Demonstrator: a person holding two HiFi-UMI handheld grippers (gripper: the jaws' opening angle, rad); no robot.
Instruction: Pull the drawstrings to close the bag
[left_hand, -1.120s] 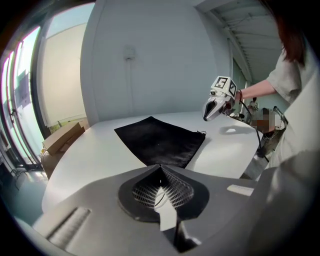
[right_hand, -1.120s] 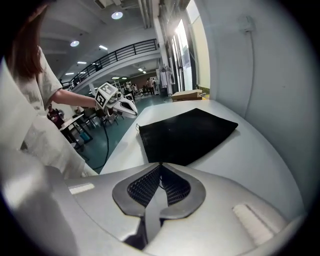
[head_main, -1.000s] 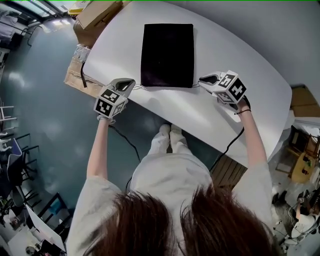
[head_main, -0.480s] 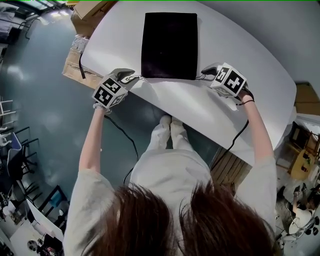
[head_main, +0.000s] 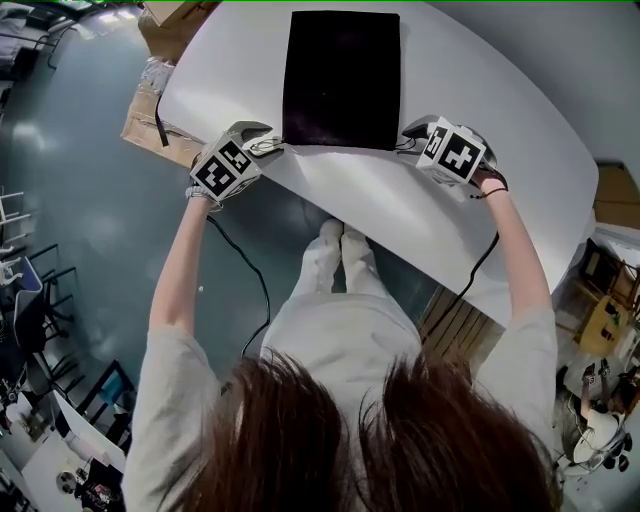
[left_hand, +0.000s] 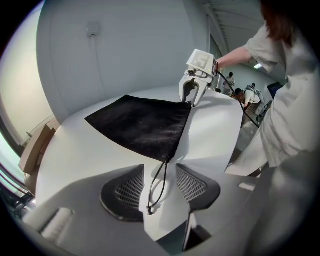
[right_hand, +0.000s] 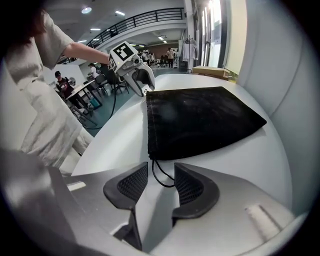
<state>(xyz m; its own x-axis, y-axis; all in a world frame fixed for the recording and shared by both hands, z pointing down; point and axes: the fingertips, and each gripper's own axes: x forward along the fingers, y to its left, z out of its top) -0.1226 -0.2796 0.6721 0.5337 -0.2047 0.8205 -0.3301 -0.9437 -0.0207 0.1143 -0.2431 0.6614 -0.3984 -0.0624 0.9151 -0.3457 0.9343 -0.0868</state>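
Since half a second ago the flat black cloth drawstring bag (head_main: 340, 75) has slid up the head view until its far edge meets the top of the frame, and both grippers have risen with it.

From the head view I see the left gripper (head_main: 268, 140) at the bag's near-left corner. Its body hangs out past the edge of the white rounded table (head_main: 400, 215), over the grey floor (head_main: 90, 230). The right gripper (head_main: 405, 138) sits at the near-right corner, wholly over the tabletop. A strip of bare table runs between the bag's mouth and the near edge, wider on my right side. Brown cardboard boxes (head_main: 150, 105) lie just beyond the table's left edge.

In the left gripper view the jaws stand apart. The left drawstring loop (left_hand: 161, 172) lies loose between them, unpinched, trailing from the bag's corner. The table edge runs close by on the right of the jaws. The right gripper (left_hand: 191, 100) shows at the bag's far corner.

In the right gripper view the jaws are likewise parted, and the right drawstring loop (right_hand: 161, 176) lies slack on the table between the pads. Bare tabletop spreads left of the bag to the rim, and the left gripper (right_hand: 145, 89) shows at the opposite corner.
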